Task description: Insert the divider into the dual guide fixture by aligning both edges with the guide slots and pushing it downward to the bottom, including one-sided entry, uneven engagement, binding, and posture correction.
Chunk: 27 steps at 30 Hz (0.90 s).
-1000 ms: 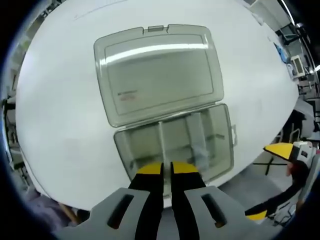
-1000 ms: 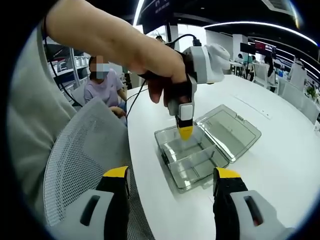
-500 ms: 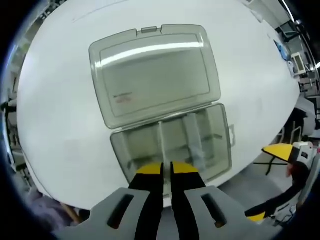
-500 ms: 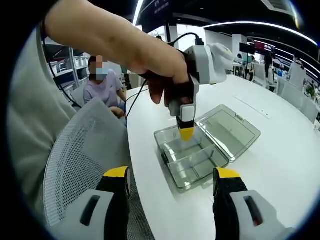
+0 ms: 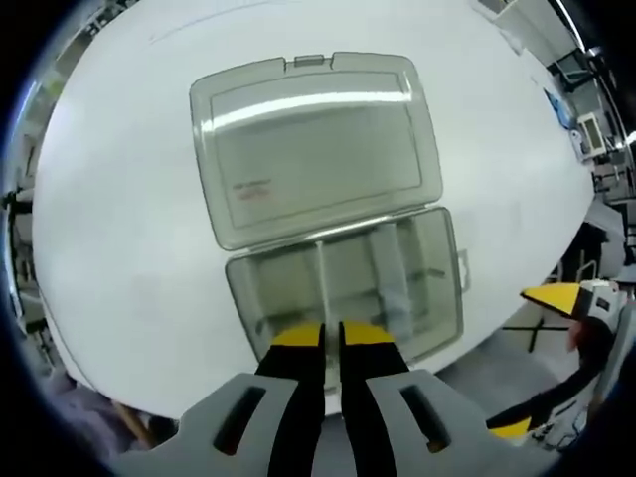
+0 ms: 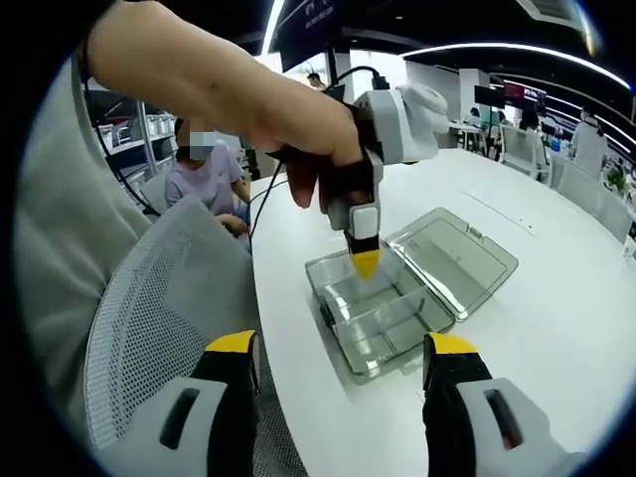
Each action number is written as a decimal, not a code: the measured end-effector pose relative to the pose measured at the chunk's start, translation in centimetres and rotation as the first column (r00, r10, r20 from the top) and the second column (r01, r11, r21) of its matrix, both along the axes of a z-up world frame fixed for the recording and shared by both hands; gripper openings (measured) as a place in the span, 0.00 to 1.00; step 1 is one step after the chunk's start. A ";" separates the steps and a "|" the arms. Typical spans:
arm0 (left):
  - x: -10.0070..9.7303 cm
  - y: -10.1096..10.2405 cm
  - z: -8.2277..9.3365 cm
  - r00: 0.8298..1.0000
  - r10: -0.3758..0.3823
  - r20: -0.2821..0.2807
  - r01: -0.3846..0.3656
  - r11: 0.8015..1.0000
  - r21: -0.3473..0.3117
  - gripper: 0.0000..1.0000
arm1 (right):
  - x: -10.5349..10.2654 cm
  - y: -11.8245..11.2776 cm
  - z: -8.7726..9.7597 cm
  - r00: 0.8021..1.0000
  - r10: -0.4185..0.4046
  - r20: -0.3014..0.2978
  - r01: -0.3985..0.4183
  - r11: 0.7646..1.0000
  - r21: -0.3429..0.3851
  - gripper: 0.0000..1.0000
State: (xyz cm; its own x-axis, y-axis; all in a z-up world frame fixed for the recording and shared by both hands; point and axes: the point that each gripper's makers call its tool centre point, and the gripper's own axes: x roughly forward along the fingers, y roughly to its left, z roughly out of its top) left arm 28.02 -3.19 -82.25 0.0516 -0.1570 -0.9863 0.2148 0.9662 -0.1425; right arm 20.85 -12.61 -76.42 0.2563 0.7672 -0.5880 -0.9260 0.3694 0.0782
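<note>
Clear plastic organizer box (image 5: 343, 288) lies lid-open on white table (image 5: 119, 199). Left hand-held gripper (image 5: 331, 336) hovers above its near edge, jaws nearly closed, a thin clear divider possibly pinched. Right hand-held gripper (image 6: 343, 348) wide open, empty.

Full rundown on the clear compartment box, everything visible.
The clear compartment box is smoky translucent plastic. It lies on the white table near its edge, with its hinged lid folded flat open, a small red print on it. The tray has upright partitions splitting it into compartments, which look empty, and a latch on one side. The left hand-held gripper, jaws nearly together, hangs over the tray's near wall; contact can't be judged.
</note>
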 end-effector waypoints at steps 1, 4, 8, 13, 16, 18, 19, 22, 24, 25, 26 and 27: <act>0.0 0.1 0.0 1.000 0.004 0.000 -0.004 1.000 -0.001 0.01 | 0.0 0.1 0.0 1.000 0.002 0.002 -0.002 1.000 0.000 0.64; 0.0 0.1 0.0 1.000 0.015 0.002 -0.015 1.000 -0.006 0.01 | 0.1 0.3 0.0 1.000 0.000 0.002 0.000 1.000 0.009 0.64; 0.1 0.2 0.0 0.999 0.034 0.005 -0.034 0.999 -0.013 0.01 | 0.1 0.2 0.1 1.000 -0.003 0.004 0.003 1.000 0.012 0.64; 0.0 0.2 0.1 0.999 0.045 0.007 -0.045 0.999 -0.021 0.01 | 0.2 -0.1 0.0 1.000 -0.009 0.005 0.009 1.000 0.012 0.64; 0.0 0.2 0.2 0.999 0.053 0.006 -0.052 0.998 -0.031 0.01 | 0.3 0.0 0.0 1.000 -0.011 0.005 0.011 1.000 0.016 0.64; 0.0 0.3 0.2 0.998 0.056 0.006 -0.056 0.998 -0.028 0.01 | 0.3 0.0 0.0 1.000 -0.012 0.004 0.012 1.000 0.017 0.64; 0.0 0.3 0.2 0.998 0.055 0.005 -0.055 0.998 -0.027 0.01 | 0.3 0.0 0.0 1.000 -0.013 0.003 0.013 1.000 0.018 0.64; 0.0 0.4 0.2 0.998 0.059 0.004 -0.059 0.998 -0.022 0.01 | 0.2 0.0 0.1 1.000 -0.013 0.005 0.013 1.000 0.020 0.64; 0.0 0.4 0.2 0.998 0.057 0.007 -0.057 0.998 -0.022 0.01 | 0.1 -0.1 0.0 1.000 -0.013 0.003 0.013 1.000 0.015 0.64; 0.0 0.4 0.1 0.998 0.056 0.007 -0.055 0.998 -0.023 0.01 | 0.1 -0.1 0.0 1.000 -0.012 0.004 0.012 1.000 0.013 0.64; 0.0 0.4 0.1 0.998 0.057 0.008 -0.057 0.998 -0.021 0.01 | 0.1 -0.1 0.0 1.000 -0.013 0.003 0.013 1.000 0.013 0.64; 0.0 0.5 0.1 0.998 0.058 0.010 -0.058 0.998 -0.021 0.01 | 0.1 -0.1 0.0 1.000 -0.015 0.002 0.015 1.000 0.016 0.64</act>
State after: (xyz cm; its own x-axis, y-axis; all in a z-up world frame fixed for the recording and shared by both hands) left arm 28.05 -2.72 -82.10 0.0720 -0.1736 -0.9822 0.1598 0.9740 -0.1605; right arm 20.93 -12.74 -76.43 0.2690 0.7725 -0.5753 -0.9205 0.3819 0.0823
